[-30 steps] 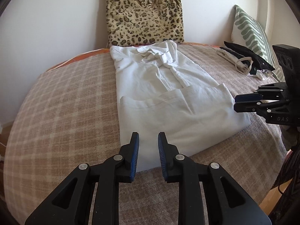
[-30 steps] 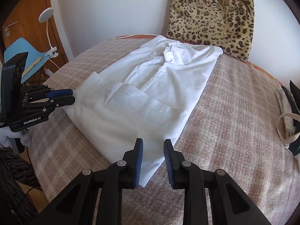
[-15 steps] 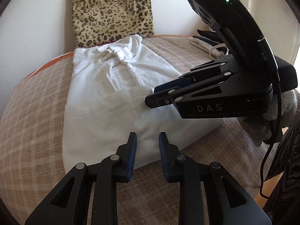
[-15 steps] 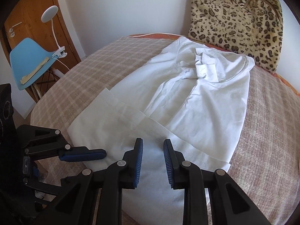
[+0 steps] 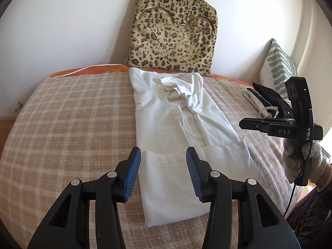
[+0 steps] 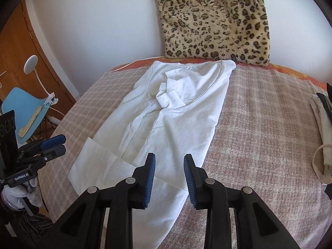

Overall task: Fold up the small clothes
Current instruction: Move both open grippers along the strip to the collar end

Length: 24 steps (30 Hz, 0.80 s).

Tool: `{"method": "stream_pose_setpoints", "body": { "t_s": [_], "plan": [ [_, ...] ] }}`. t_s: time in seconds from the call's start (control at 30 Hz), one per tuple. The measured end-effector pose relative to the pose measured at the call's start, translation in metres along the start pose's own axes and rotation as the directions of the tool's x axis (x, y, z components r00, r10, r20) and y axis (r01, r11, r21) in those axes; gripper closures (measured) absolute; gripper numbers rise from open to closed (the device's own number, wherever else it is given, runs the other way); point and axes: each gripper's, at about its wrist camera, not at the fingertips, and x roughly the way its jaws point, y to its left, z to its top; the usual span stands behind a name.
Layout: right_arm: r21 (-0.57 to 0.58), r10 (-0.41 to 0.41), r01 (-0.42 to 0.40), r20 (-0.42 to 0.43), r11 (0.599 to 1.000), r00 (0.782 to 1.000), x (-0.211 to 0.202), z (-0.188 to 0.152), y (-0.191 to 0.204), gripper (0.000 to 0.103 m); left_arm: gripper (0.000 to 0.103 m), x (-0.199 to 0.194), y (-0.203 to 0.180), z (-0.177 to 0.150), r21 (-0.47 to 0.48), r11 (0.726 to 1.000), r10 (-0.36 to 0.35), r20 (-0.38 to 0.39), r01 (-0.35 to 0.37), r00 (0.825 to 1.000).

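Lying flat beneath both opening tools (image 5: pixel 163 173), the white shirt (image 5: pixel 180 128) rests untouched.

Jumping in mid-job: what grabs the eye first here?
A white collared shirt lies lengthwise on the checked beige bedspread, its near hem folded up over the body. Behind its collar, a leopard-print plush cushion leans against the white wall. Both grippers hover over the near end, jaws opening, nothing between them.
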Motion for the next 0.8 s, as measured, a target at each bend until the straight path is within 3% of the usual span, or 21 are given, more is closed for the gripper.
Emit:
{"method": "stream_pose_setpoints", "body": {
  "t_s": [0.3,0.57,0.8],
  "plan": [
    [0.098,0.011,-0.011,0.007,0.995,1.0,0.005,0.021,-0.034,0.073,0.055,0.021,0.036,0.054,-0.074,0.997,0.01,0.033,-0.008,0.999],
    [0.108,-0.002,0.0,0.017,0.994,1.0,0.02,0.053,-0.068,0.072,0.053,0.066,0.033,0.102,-0.013,1.0,-0.024,0.035,0.024,0.999],
    [0.107,-0.008,0.002,0.06,0.994,0.998,0.039,0.096,-0.109,0.071,0.048,0.132,0.02,0.134,0.02,0.996,-0.086,-0.016,0.086,0.996]
  ]
}}
